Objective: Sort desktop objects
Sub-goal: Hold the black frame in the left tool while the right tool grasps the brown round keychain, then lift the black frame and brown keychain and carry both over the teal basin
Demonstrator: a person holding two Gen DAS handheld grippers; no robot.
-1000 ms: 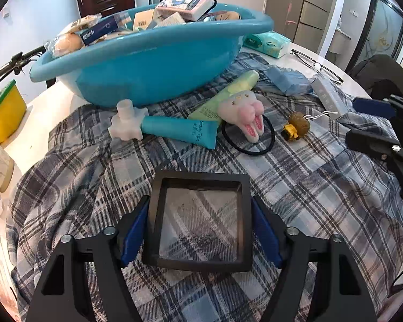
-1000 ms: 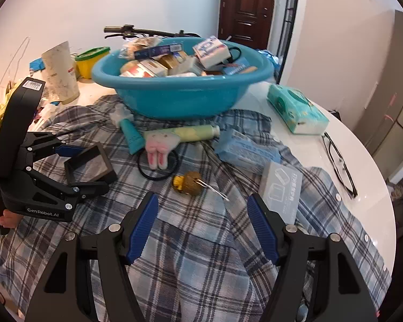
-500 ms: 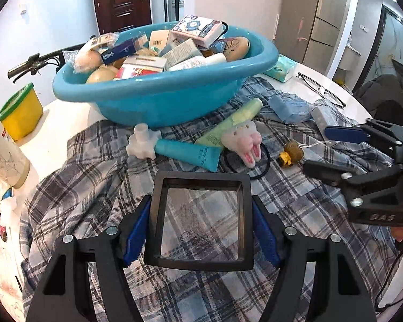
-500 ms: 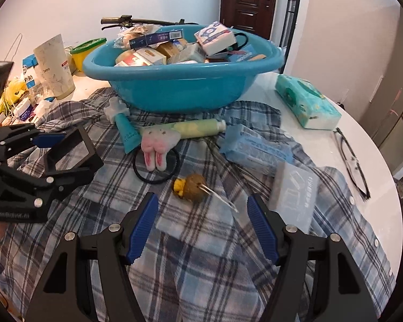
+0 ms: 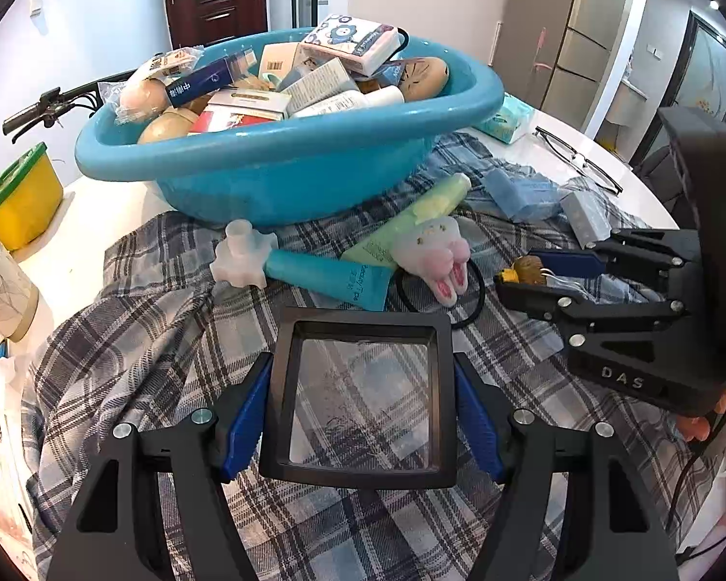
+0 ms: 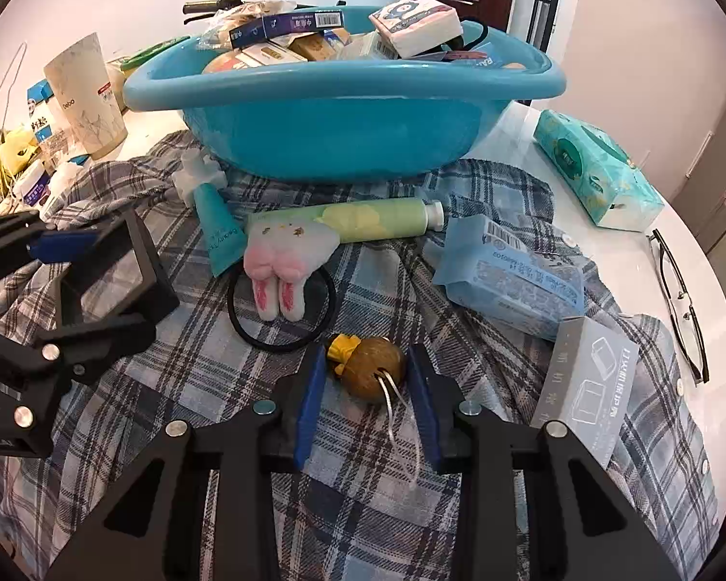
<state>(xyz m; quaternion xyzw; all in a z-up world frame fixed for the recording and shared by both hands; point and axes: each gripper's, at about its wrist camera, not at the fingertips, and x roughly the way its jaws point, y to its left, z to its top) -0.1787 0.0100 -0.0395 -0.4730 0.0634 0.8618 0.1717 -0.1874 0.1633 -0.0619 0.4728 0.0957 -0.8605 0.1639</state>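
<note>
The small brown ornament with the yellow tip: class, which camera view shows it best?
The right wrist view. The brown ornament lies close and whole between the right claw fingers, its wire loop visible. In the left wrist view the ornament is small and partly hidden behind that claw.

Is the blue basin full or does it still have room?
Full. The blue basin is heaped: boxes and a tissue pack rise above its rim in both views. How deep the pile goes cannot be seen.

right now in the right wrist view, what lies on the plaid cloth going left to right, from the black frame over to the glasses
black frame → teal tube → bunny hair tie → brown ball charm → blue packet → grey box → glasses
</note>
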